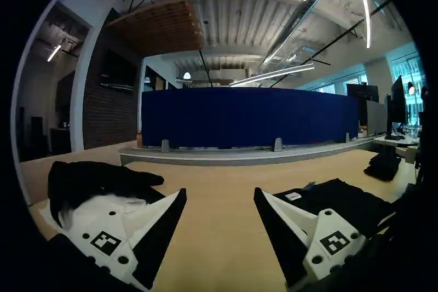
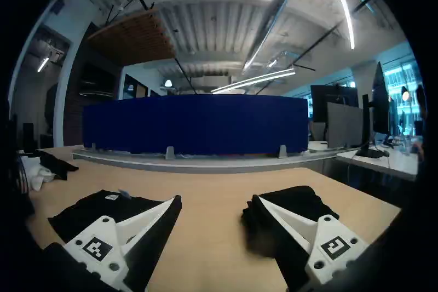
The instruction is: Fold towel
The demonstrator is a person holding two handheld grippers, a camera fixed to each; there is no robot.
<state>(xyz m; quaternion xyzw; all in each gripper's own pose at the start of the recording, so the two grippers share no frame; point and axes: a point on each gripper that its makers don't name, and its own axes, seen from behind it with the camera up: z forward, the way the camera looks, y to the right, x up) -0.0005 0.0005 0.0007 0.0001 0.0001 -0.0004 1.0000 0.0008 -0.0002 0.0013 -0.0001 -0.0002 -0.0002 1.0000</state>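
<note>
On the wooden table [image 2: 219, 193] | flat black towel [image 2: 93, 207] | blue partition [image 2: 197, 125] behind

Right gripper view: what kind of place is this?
Probably an open-plan office: a blue desk divider, monitors on the neighbouring desk, and strip lights under an exposed ceiling.

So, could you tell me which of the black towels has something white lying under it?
The crumpled black towel at the far left of the right gripper view: white cloth shows beneath it. The other two lie straight on the table.

Tool finger [image 2: 298, 222] partly hides the black towel [image 2: 290, 193]
</note>
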